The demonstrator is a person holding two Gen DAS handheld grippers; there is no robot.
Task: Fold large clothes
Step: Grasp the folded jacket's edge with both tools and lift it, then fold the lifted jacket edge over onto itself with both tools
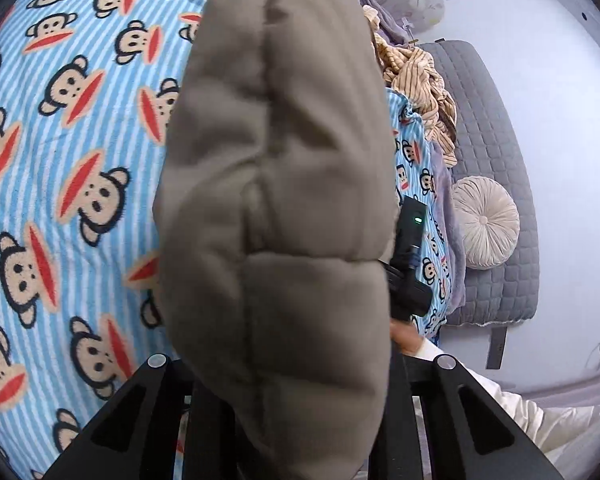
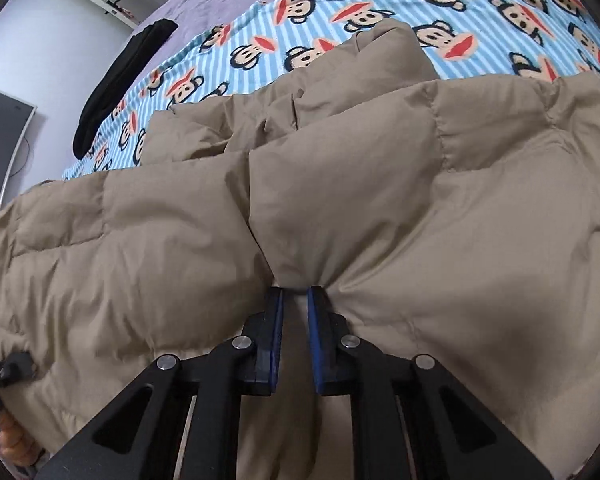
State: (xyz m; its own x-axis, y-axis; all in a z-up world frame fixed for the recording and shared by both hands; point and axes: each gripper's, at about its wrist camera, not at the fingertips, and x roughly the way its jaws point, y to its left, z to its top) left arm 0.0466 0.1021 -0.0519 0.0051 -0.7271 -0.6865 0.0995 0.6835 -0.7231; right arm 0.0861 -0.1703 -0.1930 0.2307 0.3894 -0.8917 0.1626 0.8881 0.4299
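A tan puffer jacket (image 2: 380, 200) lies spread over a blue striped monkey-print blanket (image 2: 340, 32). In the right wrist view my right gripper (image 2: 296, 294) is shut, its blue pads (image 2: 277, 320) pinching a fold at the jacket's near edge. In the left wrist view a padded part of the jacket (image 1: 276, 200) stands up right in front of the camera and hides my left gripper's (image 1: 296, 384) fingertips. The fabric rises from between its black arms, so it looks shut on the jacket. The body of the right gripper (image 1: 410, 276) shows past the jacket's right edge.
A black garment (image 2: 120, 84) lies at the blanket's far left edge on a purple sheet (image 2: 204, 4). A beige striped cloth (image 1: 420, 80) is heaped at the bed's edge. Beside the bed are a grey quilted mat (image 1: 496, 140) and a round cushion (image 1: 485, 227).
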